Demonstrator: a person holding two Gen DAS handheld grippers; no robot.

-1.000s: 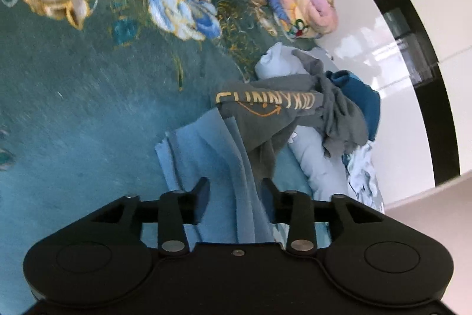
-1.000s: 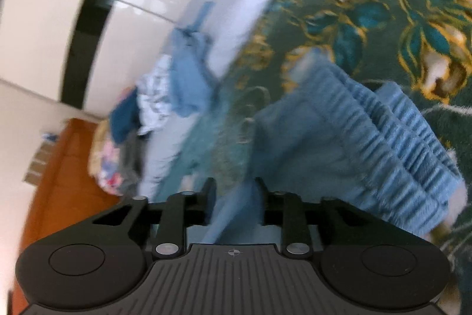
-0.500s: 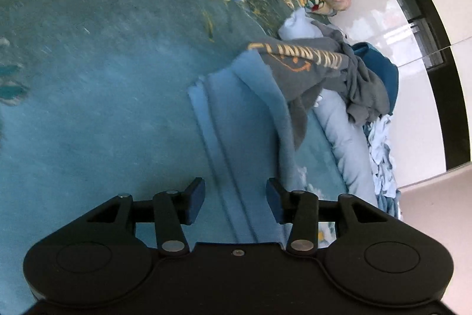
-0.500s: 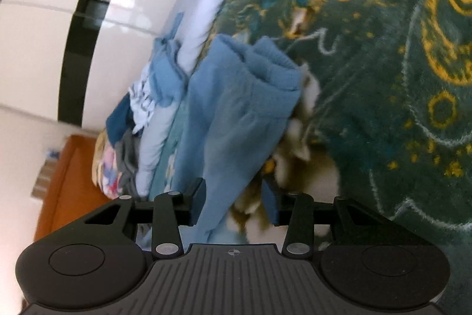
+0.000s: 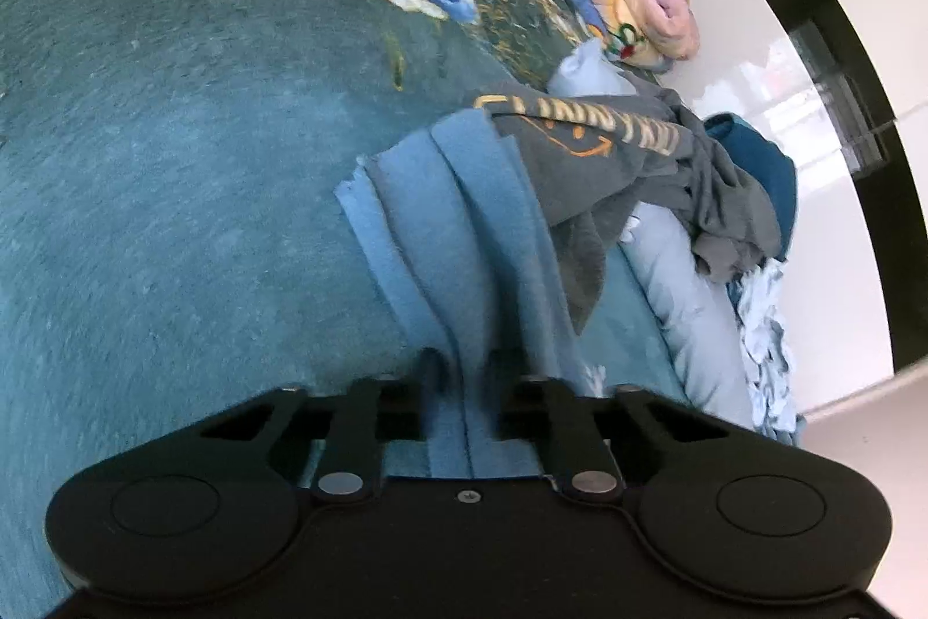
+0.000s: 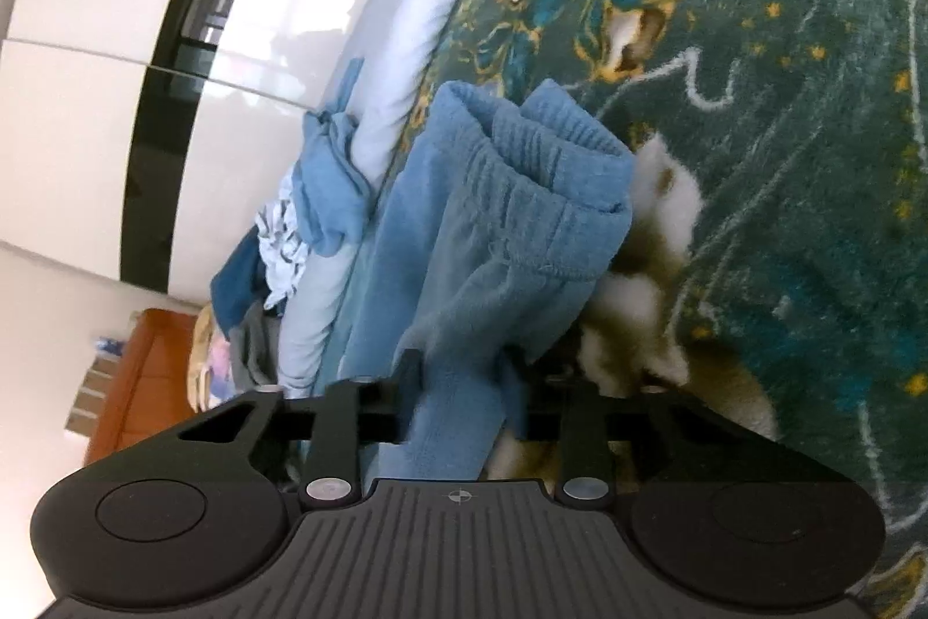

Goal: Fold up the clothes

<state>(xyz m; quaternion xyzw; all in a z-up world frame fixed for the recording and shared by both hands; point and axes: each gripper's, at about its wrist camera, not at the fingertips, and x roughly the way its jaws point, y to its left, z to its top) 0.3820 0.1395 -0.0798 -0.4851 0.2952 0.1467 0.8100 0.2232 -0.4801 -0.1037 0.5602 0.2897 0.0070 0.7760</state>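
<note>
Between the closing jaws of the left gripper (image 5: 464, 375) sits a fold of the soft light-blue fleece trousers (image 5: 446, 236), which lie stretched along the bed (image 5: 145, 213) on its teal floral blanket; the right gripper (image 6: 458, 375), likewise closing, pinches them below the ribbed elastic waistband (image 6: 545, 189). Light, limp and bulky, they should sag between grips, so hems and waistband hold best. A grey printed T-shirt (image 5: 586, 149) overlaps one leg near the bed's edge and may drag along.
</note>
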